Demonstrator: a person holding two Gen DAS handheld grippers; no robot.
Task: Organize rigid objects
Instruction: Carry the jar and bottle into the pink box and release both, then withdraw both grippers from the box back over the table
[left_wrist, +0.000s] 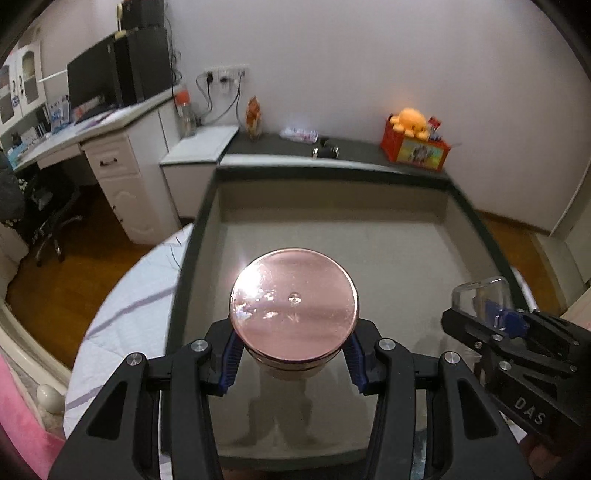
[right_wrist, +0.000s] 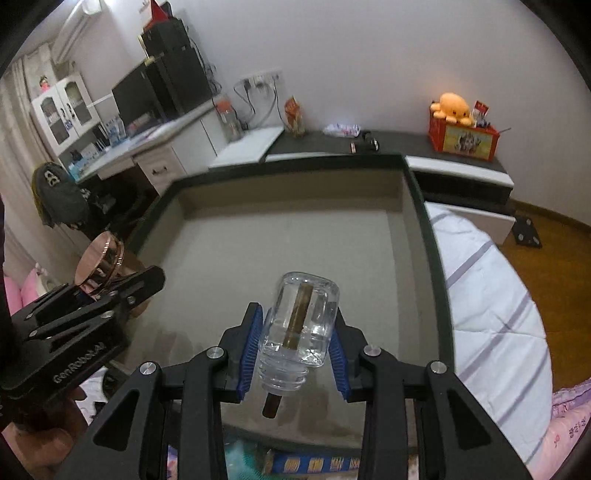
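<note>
The left tool has its blue pads clamped on a jar with a shiny rose-gold lid, carried above the grey tray with the dark rim. The right tool is closed on a clear glass bottle with a brown stick inside, also above the tray. The right tool's body reads "DAS" in the left view; the left tool's reads "GenRobot.AI" in the right view. Other writing is too blurred to read.
</note>
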